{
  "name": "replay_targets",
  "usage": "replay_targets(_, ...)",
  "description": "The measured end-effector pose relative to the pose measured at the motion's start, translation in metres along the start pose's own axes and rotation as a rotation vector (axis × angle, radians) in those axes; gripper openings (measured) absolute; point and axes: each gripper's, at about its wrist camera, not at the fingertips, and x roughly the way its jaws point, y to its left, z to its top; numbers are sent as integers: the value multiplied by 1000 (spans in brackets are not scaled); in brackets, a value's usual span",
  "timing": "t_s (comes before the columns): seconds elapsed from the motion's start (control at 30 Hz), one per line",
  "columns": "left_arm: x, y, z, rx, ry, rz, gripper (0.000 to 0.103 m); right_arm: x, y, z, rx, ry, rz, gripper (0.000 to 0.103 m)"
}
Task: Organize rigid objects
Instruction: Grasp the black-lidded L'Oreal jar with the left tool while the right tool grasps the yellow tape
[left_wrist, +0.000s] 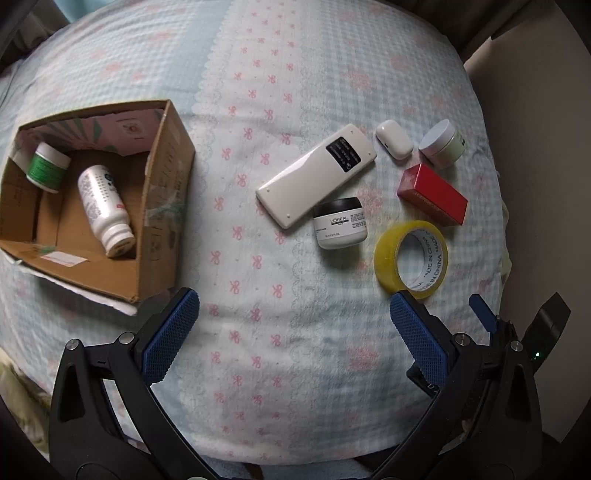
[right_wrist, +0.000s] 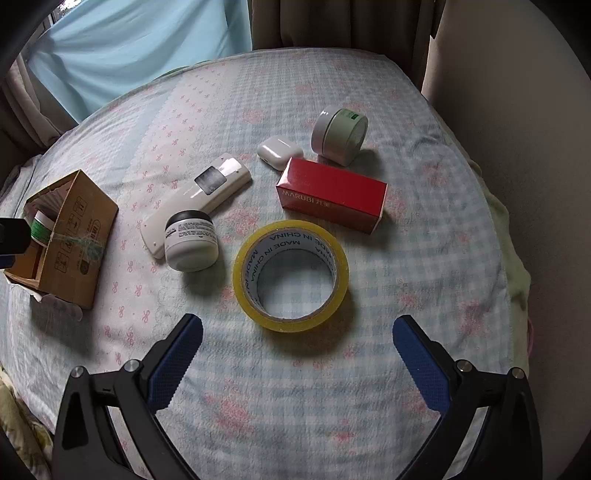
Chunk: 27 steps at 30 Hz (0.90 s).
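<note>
So far only a little of the job looks done. The cardboard box (left_wrist: 162, 206) sits on the bed (left_wrist: 258, 314), off to the left, and two things are already inside it: a small jar with a green label (left_wrist: 48, 168) and a white bottle (left_wrist: 105, 210) lying on its side. Six things are still out on the bed, well apart from the box. The white remote (left_wrist: 317, 175) lies face down, and the black-lidded jar (left_wrist: 340, 222) touches its near end. Behind them are the white earbud case (left_wrist: 393, 139) and a pale green jar (left_wrist: 442, 144) tipped on its side. The red box (right_wrist: 331, 194) lies flat, and the yellow tape roll (right_wrist: 290, 275) lies flat just in front of it. The left tongs (left_wrist: 291, 325) are spread wide and hold nothing, hanging over bare bed between the box and the loose things. The right tongs (right_wrist: 297, 349) are spread wide and empty too, and the tape roll is just ahead of them. I think the tape roll may be next, and most of the tidying is still left.
</note>
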Motion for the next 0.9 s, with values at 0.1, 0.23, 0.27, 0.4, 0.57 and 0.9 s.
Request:
replay_targets(0.1,32,-14,10,-12,38,-17,103,16,-2,-4,-1,-11,11,103)
replay_targets(0.23,68,-30,26,-21,83,-29,103,25,2,-7,-57,-36,6,103)
replay_targets(0.27,75,-32,30,-28,89,-32,103,28,4,-7,-75,-37,4,103)
replay_targets(0.4,99,-38,44,-56,110,-36,103,39,9,-6,-120,-55,0,103)
replay_targets(0.57,119,-44,55,-87,123,-33,103,51,12,-1,-114,-73,8,103)
replay_targets(0.9,138,-54,53,-141,161,-20,89,64,16,4,-135,-113,-25,103)
